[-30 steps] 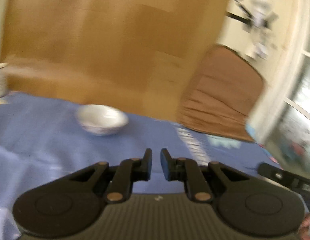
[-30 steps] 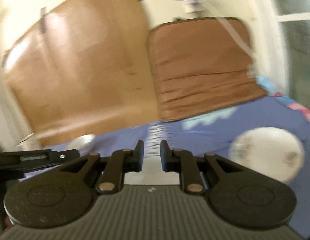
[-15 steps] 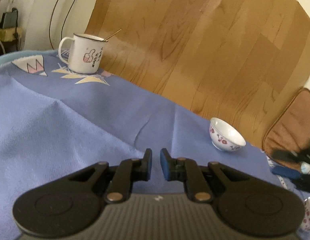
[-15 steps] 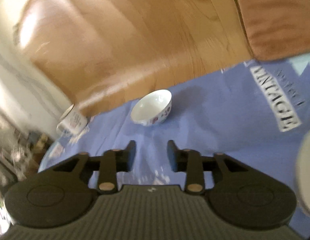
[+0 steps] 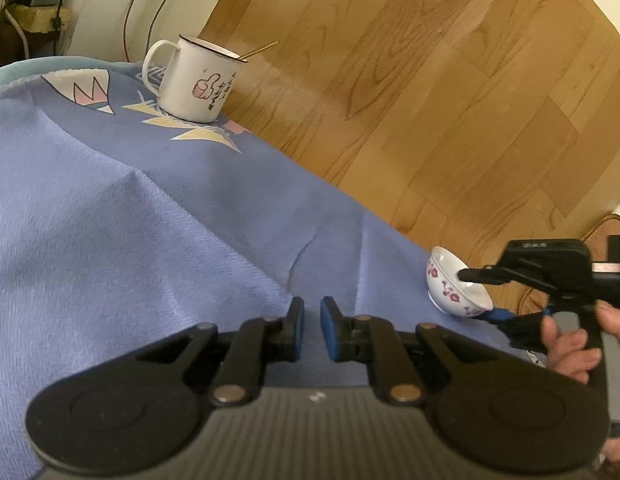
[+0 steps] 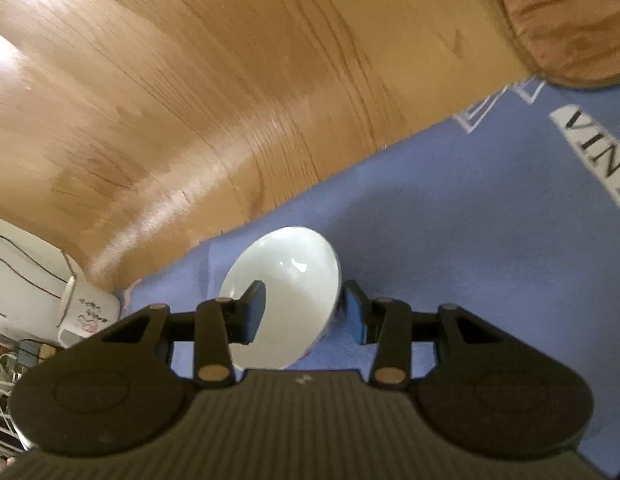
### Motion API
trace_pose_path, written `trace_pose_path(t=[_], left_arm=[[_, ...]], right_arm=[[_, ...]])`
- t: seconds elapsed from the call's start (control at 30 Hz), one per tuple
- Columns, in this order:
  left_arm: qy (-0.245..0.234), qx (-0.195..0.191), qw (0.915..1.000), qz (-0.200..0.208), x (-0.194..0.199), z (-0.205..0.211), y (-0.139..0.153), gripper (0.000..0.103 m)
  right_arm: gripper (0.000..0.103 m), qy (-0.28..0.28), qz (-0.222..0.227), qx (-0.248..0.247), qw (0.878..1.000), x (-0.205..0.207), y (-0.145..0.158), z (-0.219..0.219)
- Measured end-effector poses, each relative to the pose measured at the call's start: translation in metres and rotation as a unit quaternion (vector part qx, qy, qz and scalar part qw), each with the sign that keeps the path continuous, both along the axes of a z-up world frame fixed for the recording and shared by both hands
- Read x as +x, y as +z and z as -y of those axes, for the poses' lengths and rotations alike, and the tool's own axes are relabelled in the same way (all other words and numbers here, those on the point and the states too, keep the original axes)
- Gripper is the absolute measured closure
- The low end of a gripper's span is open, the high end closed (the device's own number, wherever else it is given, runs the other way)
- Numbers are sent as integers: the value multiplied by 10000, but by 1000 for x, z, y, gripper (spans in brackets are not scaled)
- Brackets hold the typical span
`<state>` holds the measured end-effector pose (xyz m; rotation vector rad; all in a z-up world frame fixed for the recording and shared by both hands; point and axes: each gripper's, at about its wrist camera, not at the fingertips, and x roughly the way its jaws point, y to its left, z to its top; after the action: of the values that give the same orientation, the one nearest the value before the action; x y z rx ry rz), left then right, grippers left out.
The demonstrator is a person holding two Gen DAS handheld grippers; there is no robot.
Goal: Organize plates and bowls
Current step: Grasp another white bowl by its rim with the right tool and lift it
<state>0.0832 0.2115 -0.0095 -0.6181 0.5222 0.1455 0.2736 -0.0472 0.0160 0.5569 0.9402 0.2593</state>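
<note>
Straddling the bowl (image 6: 288, 280) rim, right gripper (image 6: 305, 310) spread wide; left gripper (image 5: 312, 330) nearly pressed together, empty, well left of bowl.

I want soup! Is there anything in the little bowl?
Empty. The right wrist view looks into the bowl and shows only plain, shiny white inside. The open right gripper straddles its rim.

Each wrist camera looks forward over its own jaws. The right sits close above the small white flower-patterned porcelain bowl (image 6: 286, 292); the left sees that bowl (image 5: 455, 288) at right, farther off.
</note>
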Motion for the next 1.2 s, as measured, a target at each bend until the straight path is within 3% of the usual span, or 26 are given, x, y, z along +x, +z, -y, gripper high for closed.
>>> trace_pose_path(t=[0.1,0.13,0.33,0.57,0.7,0.9,1.0,1.13,1.2], left_arm=[[7,-16,10000,0,0,-1,0,93],[8,-18,10000,0,0,-1,0,93],[-5,-3,10000,43,-1,-1,1,93],[44,-216,9991,357,-10,-9,3,93],[111,-142,9988,460,-15,-9,5,93],[-101,-72,9992,384,-16,-3,7,93],[-214,-175,9990,343,-28,-2,10,93],[-303,-26,9992,274,-51,3,19,93],[-345,46,9992,209,-60,6,24,93]], right_arm=[[70,-2,-105,-179,9998,7,-5,-6],[85,39,-105,-310,9995,8,-6,-8],[90,298,-161,-179,9993,-4,-2,0],[90,1462,-289,111,9888,-68,1,3],[90,2037,-422,219,9779,-113,-2,11],[89,2469,-418,431,9672,-159,-7,13],[82,2395,-155,265,9704,-167,-7,13],[66,2312,376,347,9716,-174,4,25],[65,2261,739,232,9710,-184,11,31]])
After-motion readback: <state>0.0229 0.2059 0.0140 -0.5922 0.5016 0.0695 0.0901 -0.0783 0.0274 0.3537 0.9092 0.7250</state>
